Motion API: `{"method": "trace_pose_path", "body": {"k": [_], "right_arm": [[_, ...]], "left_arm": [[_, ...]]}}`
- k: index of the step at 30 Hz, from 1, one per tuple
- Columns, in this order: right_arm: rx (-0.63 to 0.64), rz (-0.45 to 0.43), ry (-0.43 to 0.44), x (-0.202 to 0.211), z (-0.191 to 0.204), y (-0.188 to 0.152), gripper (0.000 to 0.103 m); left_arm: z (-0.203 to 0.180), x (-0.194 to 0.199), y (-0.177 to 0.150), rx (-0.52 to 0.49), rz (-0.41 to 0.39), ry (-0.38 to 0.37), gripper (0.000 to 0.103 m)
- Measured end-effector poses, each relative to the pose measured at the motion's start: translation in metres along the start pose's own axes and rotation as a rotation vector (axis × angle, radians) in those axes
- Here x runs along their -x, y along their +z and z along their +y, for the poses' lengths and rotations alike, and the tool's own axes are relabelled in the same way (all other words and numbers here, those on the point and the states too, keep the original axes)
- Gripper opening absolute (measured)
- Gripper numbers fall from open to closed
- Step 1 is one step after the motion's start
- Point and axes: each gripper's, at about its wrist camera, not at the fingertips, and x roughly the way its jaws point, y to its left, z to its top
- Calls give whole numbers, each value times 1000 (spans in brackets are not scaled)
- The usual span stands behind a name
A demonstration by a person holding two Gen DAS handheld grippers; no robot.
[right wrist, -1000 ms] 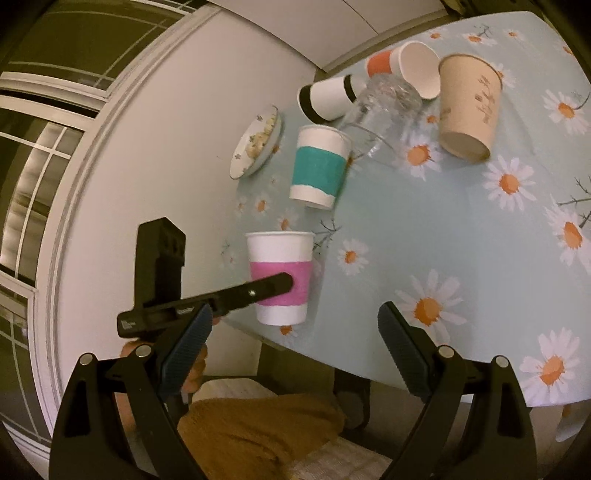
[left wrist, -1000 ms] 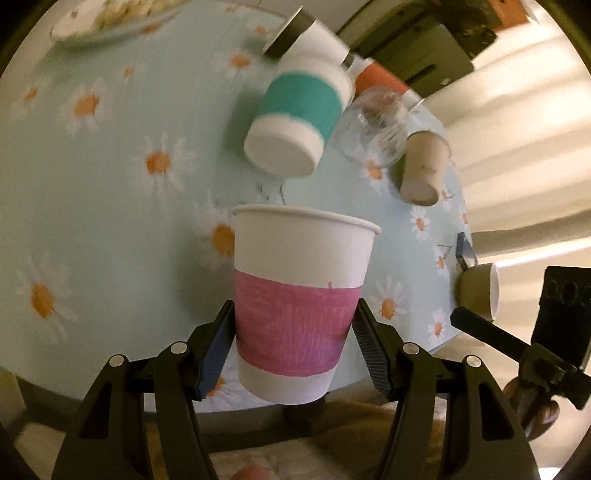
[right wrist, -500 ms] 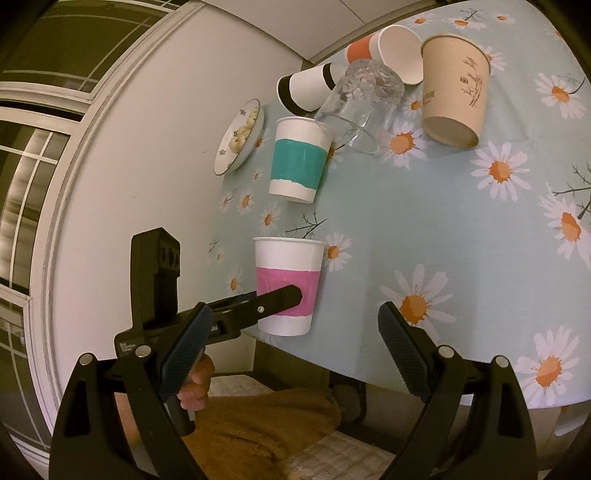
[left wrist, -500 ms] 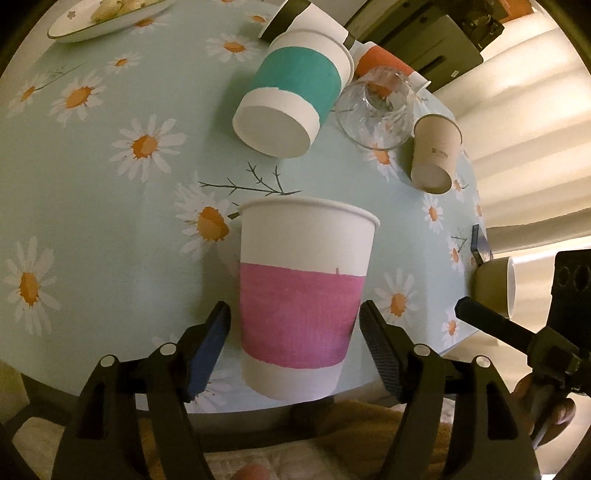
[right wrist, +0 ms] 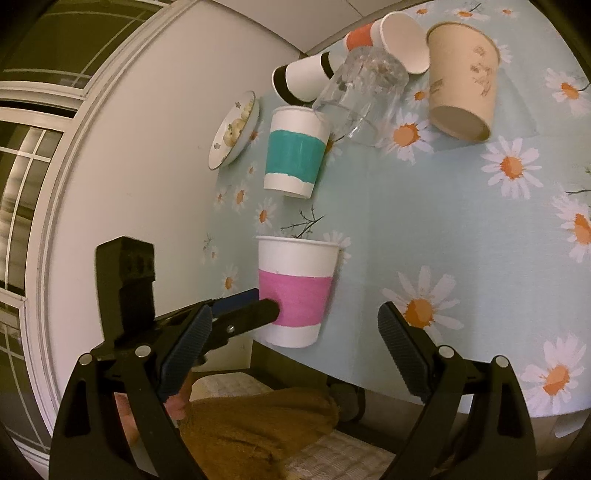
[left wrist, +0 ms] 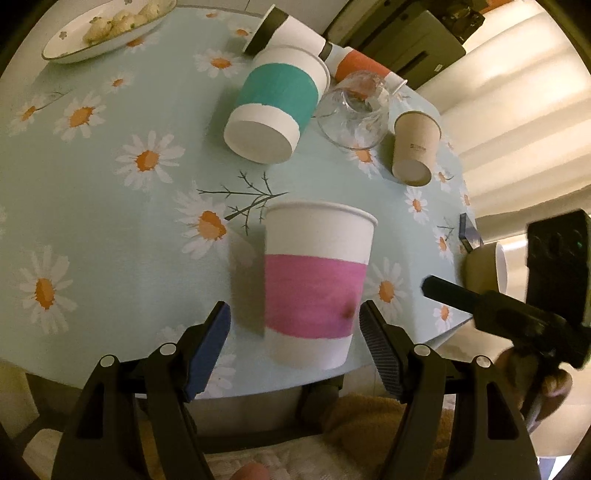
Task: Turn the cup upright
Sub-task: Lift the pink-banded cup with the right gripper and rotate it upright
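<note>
Left wrist view: pink-banded cup (left wrist: pixel 317 284) stood upright, mouth up, near the near edge of the daisy tablecloth (left wrist: pixel 110 206). Left gripper (left wrist: pixel 295 332) was spread wide, its pads either side of the cup's lower half with a gap at each side. Farther off: teal-banded cup (left wrist: pixel 275 101), clear glass (left wrist: pixel 352 116) lying on its side, tan cup (left wrist: pixel 415 147), black-banded cup (left wrist: pixel 284 31), orange-banded cup (left wrist: pixel 360 66). Plate (left wrist: pixel 107 31) with food at far left. Right gripper's finger (left wrist: pixel 458 295) showed at right.

Right wrist view: right gripper (right wrist: pixel 295 339) was spread wide and empty, off the table's near edge. Pink-banded cup (right wrist: pixel 295 291) stood upright between the left gripper's fingers (right wrist: pixel 255 314). Teal-banded cup (right wrist: pixel 295 151), glass (right wrist: pixel 364 96) and tan cup (right wrist: pixel 463 79) lay beyond.
</note>
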Motion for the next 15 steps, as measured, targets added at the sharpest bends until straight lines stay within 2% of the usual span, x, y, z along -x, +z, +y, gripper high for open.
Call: {"method": "trace_pose_path", "body": {"k": [9,15], "right_arm": [[-19,59,-82,-45,-1,13,90],[-14,72,-150,-60,2,17,82]], "left_arm": [[15,30,-27,-46,-83,-27,70],[21,46,-52,-44,-183,-67,70]]}}
